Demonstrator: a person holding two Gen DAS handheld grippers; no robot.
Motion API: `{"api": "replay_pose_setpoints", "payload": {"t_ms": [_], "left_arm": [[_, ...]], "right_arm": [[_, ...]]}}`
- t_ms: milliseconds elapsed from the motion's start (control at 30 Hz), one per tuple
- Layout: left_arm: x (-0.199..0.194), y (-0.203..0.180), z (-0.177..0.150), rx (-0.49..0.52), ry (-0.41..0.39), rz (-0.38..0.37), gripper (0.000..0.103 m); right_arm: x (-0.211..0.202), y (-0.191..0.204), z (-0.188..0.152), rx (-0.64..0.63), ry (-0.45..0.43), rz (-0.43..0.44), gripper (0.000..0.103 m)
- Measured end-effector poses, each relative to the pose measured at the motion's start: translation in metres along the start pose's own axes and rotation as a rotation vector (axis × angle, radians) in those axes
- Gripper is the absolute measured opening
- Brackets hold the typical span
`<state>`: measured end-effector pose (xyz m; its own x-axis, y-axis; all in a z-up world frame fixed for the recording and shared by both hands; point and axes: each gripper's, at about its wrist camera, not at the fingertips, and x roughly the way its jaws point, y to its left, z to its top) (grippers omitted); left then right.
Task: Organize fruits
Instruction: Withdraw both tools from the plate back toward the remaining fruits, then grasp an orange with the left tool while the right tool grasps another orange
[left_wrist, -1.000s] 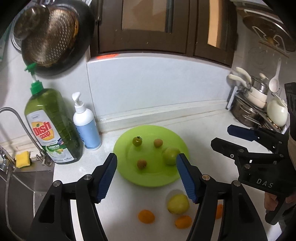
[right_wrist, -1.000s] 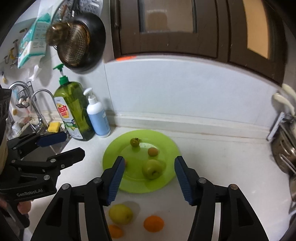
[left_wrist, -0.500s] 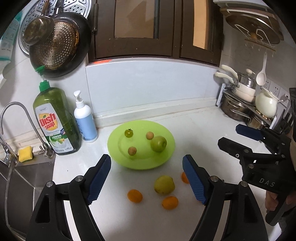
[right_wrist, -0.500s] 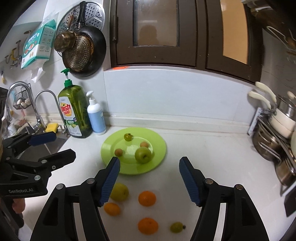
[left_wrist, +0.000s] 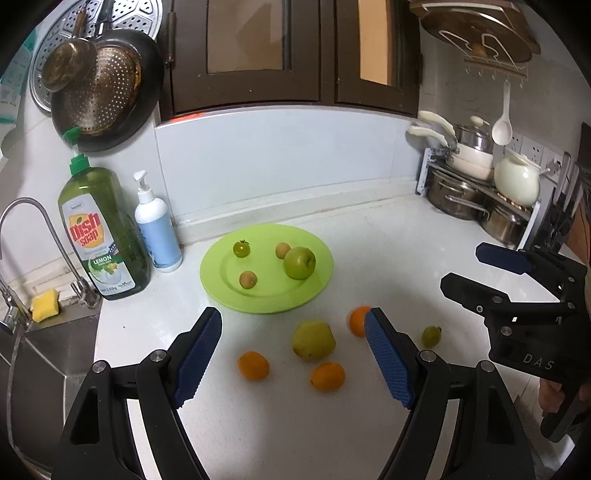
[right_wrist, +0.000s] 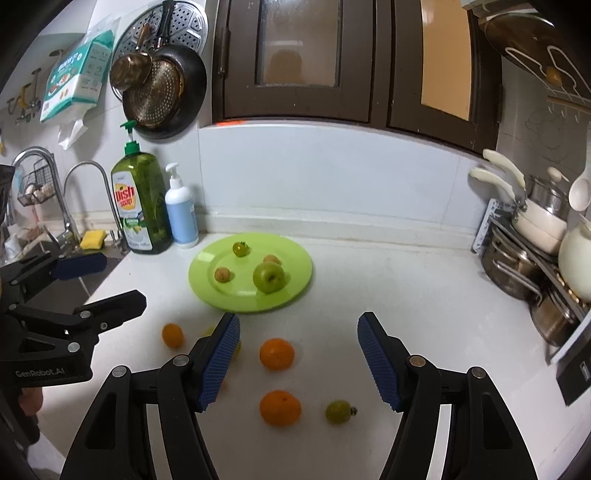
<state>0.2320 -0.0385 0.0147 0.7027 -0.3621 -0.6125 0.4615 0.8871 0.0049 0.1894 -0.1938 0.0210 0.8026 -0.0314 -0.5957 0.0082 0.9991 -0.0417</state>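
A green plate (left_wrist: 317, 280) (right_wrist: 295, 288) on the white counter holds a green apple (left_wrist: 299, 262) (right_wrist: 269, 277), a small green tomato (left_wrist: 241, 248) and two small brown fruits (left_wrist: 248, 279). In front of the plate lie a yellow-green pear (left_wrist: 313, 339), several oranges (left_wrist: 253, 365) (right_wrist: 277, 353) and a small green fruit (left_wrist: 431, 335) (right_wrist: 338, 411). My left gripper (left_wrist: 293, 354) is open and empty above the loose fruit. My right gripper (right_wrist: 297, 356) is open and empty, also above the loose fruit.
A dish soap bottle (left_wrist: 99, 236) and a white pump bottle (left_wrist: 157, 229) stand left of the plate by the sink and tap (left_wrist: 22, 221). A rack of pots (left_wrist: 476, 184) stands at the right. Pans hang on the wall.
Both grippers have pulled back and up from the plate, bringing more loose fruit on the counter into view. Both stay open.
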Motion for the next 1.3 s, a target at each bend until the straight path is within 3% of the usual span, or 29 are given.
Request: {"api": "replay_pose_setpoints", "payload": {"t_ms": [433,867,1300], "left_arm": [[0.030,-0.017,-0.040,0.086,0.069,-0.046,0.079],[0.074,-0.025,-0.064,0.116,0.148,-0.085,0.078],[0.100,-0.025,-0.066,0.084,0.201,-0.137,0.059]], "right_arm": [[0.027,-0.006,-0.047,0.086,0.157,0.037,0.067],[0.054,-0.001,-0.072,0.087,0.248,0.079,0.067],[0.083,-0.002,-0.081,0.119,0.318,0.123,0.054]]}}
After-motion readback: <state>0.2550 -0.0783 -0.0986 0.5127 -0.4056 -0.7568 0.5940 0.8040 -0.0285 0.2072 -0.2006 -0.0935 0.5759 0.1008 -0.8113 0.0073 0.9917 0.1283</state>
